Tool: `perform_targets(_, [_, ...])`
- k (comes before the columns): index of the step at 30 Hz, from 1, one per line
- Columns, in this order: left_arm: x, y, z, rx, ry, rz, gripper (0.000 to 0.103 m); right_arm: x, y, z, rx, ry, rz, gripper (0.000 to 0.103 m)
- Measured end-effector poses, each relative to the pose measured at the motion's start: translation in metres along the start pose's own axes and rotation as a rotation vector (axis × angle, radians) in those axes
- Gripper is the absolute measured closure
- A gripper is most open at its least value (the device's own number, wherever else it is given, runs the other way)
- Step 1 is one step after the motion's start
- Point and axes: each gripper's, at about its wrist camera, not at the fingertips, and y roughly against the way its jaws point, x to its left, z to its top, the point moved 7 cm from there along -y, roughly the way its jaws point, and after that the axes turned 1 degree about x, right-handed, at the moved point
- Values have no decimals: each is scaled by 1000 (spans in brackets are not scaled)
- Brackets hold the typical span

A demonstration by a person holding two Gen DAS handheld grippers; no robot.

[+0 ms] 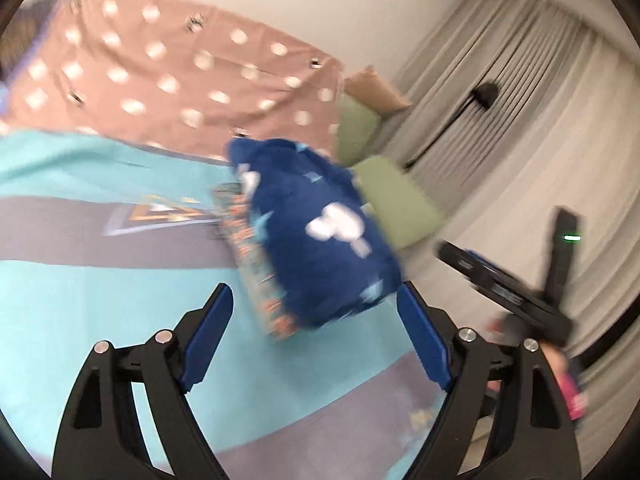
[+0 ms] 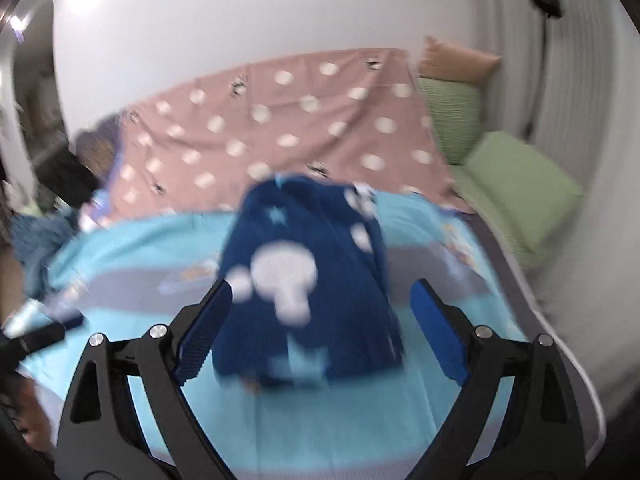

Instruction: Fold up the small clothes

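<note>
A folded dark blue garment (image 1: 320,236) with white and light blue prints lies on the turquoise and grey bedsheet (image 1: 80,280). It rests on a patterned orange and teal folded piece (image 1: 256,264). My left gripper (image 1: 316,312) is open and empty, just short of the garment. In the right wrist view the blue garment (image 2: 308,280) lies between and beyond my open right gripper's (image 2: 320,304) fingers, which are not closed on it. Both views are blurred. The right gripper's body (image 1: 508,284) shows at the right of the left wrist view.
A pink blanket with white dots (image 2: 288,128) covers the far half of the bed. Green cushions (image 2: 520,184) and an orange pillow (image 2: 456,60) line the right side by the curtain (image 1: 520,120). A dark lamp stand (image 1: 480,96) stands by the curtain.
</note>
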Motion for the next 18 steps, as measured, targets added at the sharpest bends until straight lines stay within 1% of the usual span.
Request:
perform_targets(1, [-4, 9, -13, -3, -36, 54, 19, 7, 15, -19, 1, -23, 37, 11])
perform_targets(2, [-6, 20, -26, -4, -75, 114, 19, 12, 28, -35, -5, -50, 55, 10])
perform_targets(4, [-2, 38, -46, -14, -103, 171, 18, 18, 49, -62, -34, -87, 57, 10])
perform_targets(5, [-1, 48, -54, -20, -102, 180, 17, 20, 58, -72, -48, -95, 56, 10])
perform_targets(7, [5, 72, -75, -31, -62, 182, 13, 26, 76, -96, -69, -105, 44, 9])
perform_targets(9, [8, 88, -93, -32, -42, 196, 13, 32, 88, -114, -62, -107, 10, 9])
perform_targets(12, [9, 107, -117, -51, -68, 256, 13, 49, 106, -135, -55, -84, 3, 9])
perform_targets(14, [9, 119, -132, -75, -77, 295, 13, 60, 119, -144, -73, -67, 3, 8])
perform_targets(15, [8, 125, -138, -83, -82, 308, 13, 67, 127, -150, -89, -53, 1, 6])
perform_targets(16, [6, 129, -143, -85, -88, 314, 10, 73, 132, -154, -96, -41, -1, 5])
perform_targets(18, [3, 135, -153, -76, -99, 315, 8, 85, 140, -161, -104, -12, -2, 5])
